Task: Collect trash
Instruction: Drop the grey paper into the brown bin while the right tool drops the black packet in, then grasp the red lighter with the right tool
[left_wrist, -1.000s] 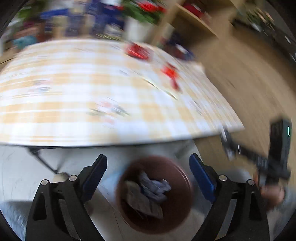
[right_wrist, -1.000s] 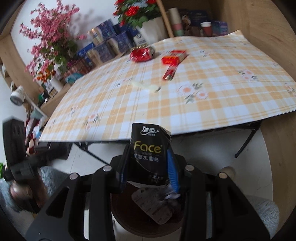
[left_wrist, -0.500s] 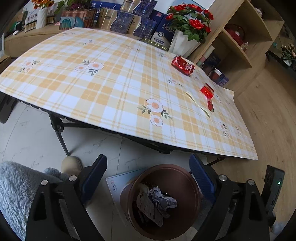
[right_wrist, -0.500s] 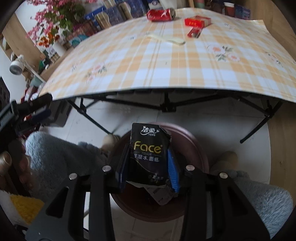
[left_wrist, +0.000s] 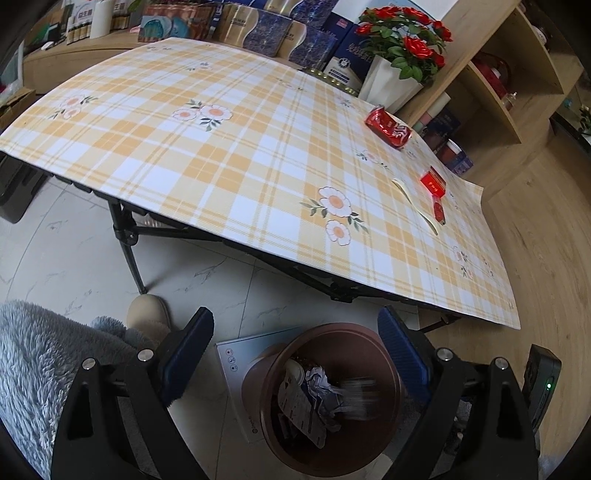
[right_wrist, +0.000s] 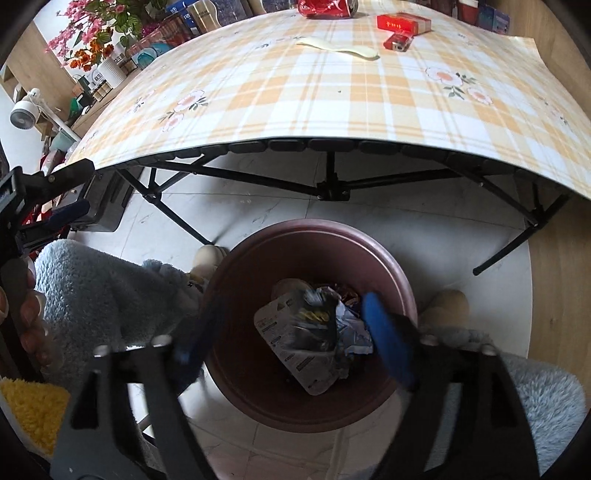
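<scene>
Over the bin (right_wrist: 391, 269), the right gripper (right_wrist: 295, 343) is spread wide and holds nothing; the black pack (right_wrist: 314, 328) lies blurred among the trash inside. The left gripper (left_wrist: 295, 347) is also spread and empty, above the bin's near rim. The table (left_wrist: 229, 155) edge stands just beyond, bearing a can (left_wrist: 388, 127), a red box (left_wrist: 433, 182), a lighter (left_wrist: 439, 212) and a peel (left_wrist: 415, 206).

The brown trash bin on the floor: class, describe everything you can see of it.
The brown trash bin is round, open-topped and smooth, plastic by the look, with a rolled rim. It stands upright on pale marble-look floor tiles, just in front of the table's near edge, partly over a flat white board. Inside lie crumpled paper, a printed grey card pack and a dark blurred packet. Both grippers hang above it with jaws open; neither touches it.
</scene>
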